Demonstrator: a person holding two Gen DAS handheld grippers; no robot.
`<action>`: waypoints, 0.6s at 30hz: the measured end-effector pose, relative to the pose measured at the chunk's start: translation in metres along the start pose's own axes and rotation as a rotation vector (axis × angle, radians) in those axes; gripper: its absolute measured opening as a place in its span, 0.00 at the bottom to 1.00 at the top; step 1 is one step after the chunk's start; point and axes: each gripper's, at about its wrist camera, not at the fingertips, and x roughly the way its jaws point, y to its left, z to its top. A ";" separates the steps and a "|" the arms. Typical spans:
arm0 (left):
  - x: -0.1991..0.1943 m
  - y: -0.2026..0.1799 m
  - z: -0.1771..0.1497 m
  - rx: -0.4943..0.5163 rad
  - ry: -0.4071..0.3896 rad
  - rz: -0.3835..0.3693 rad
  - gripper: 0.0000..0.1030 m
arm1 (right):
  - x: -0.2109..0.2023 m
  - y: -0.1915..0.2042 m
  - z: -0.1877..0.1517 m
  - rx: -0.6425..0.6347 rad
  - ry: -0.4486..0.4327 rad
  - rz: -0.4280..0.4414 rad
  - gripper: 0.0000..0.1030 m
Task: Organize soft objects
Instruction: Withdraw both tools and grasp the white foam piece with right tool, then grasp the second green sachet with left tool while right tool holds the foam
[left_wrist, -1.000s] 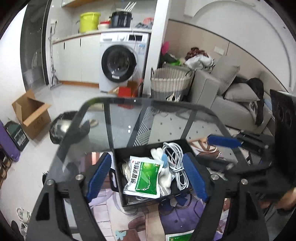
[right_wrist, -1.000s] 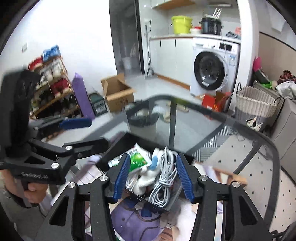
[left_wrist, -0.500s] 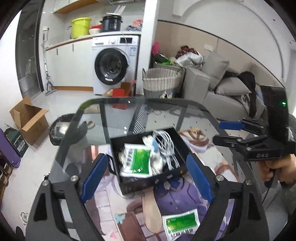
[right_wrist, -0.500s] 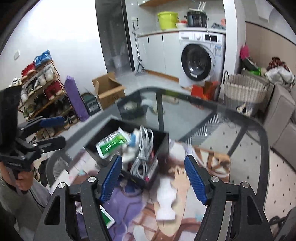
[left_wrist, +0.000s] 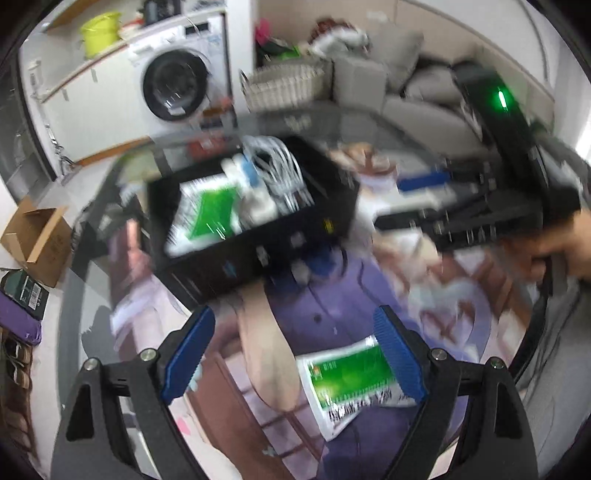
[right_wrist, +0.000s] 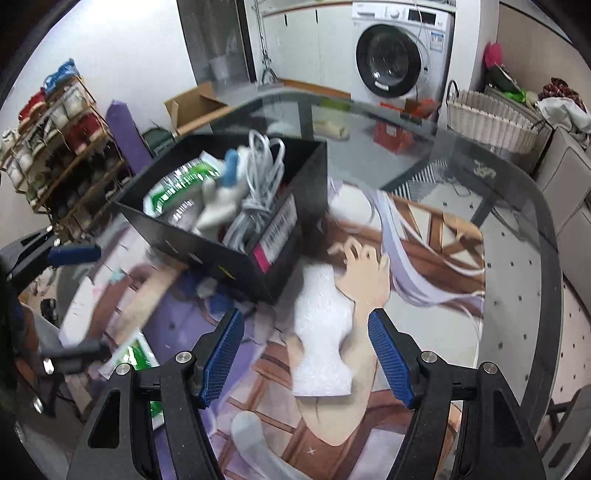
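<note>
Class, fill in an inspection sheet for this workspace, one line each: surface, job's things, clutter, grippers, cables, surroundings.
Surface: glass table under a printed mat.
Job's things: black box holding a green-and-white packet, a white soft item and more; a second green packet and a white pad lie loose on the mat.
Clutter: nothing seen beyond those.
Grippers: left gripper open, empty, the second packet by its right finger; right gripper open, empty, over the white pad.
Cables: white cable bundle in the box.
Surroundings: washing machine, wicker basket, cardboard box, shoe rack.
</note>
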 end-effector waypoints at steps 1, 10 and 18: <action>0.004 -0.002 -0.003 0.008 0.023 -0.011 0.85 | 0.003 -0.001 0.000 0.002 0.008 -0.005 0.69; 0.016 -0.024 -0.015 0.132 0.146 -0.034 0.85 | 0.022 -0.006 -0.003 -0.014 0.028 -0.021 0.69; 0.015 -0.035 -0.026 0.189 0.185 -0.067 0.85 | 0.029 0.006 -0.008 -0.070 0.087 0.023 0.37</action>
